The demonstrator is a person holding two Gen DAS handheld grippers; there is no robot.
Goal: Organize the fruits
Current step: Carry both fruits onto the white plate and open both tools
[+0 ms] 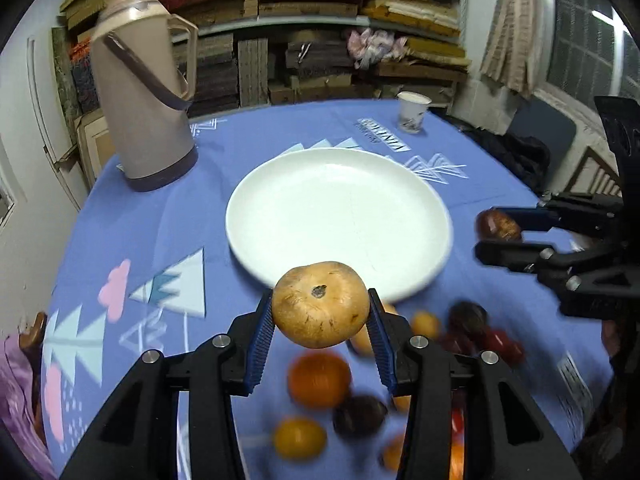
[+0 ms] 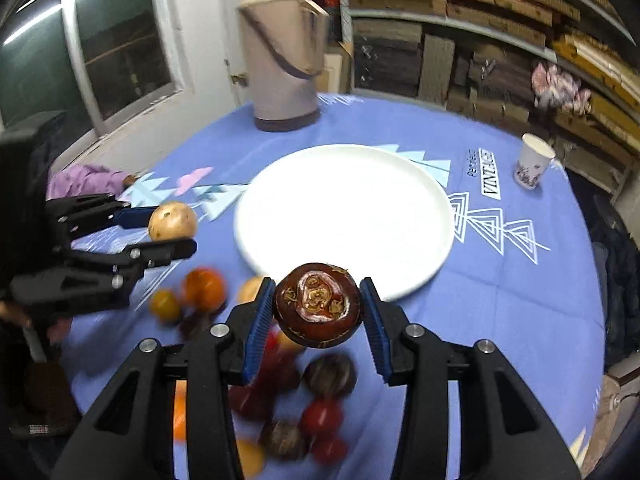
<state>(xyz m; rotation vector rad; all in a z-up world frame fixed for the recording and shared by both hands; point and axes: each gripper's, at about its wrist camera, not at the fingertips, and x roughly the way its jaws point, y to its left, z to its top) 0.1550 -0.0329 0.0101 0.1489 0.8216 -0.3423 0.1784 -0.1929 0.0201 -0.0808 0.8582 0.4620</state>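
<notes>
My left gripper (image 1: pixel 320 320) is shut on a tan round fruit (image 1: pixel 320 304) and holds it above the table, just short of the near rim of the empty white plate (image 1: pixel 304 196). My right gripper (image 2: pixel 318 314) is shut on a dark red-brown fruit (image 2: pixel 318 304), also lifted near the plate's (image 2: pixel 304 196) near rim. Each gripper shows in the other's view: the right one (image 1: pixel 500 236) with its dark fruit (image 1: pixel 498 225), the left one (image 2: pixel 172 230) with its tan fruit (image 2: pixel 173 221). Several orange, red and dark fruits (image 1: pixel 320 384) (image 2: pixel 320 416) lie below the grippers, blurred.
A tall beige thermos (image 1: pixel 148 92) (image 2: pixel 284 56) stands behind the plate at the far left. A paper cup (image 1: pixel 412 112) (image 2: pixel 532 164) stands at the far right. The blue patterned tablecloth (image 1: pixel 132 240) covers the round table. Shelves of stacked material stand behind.
</notes>
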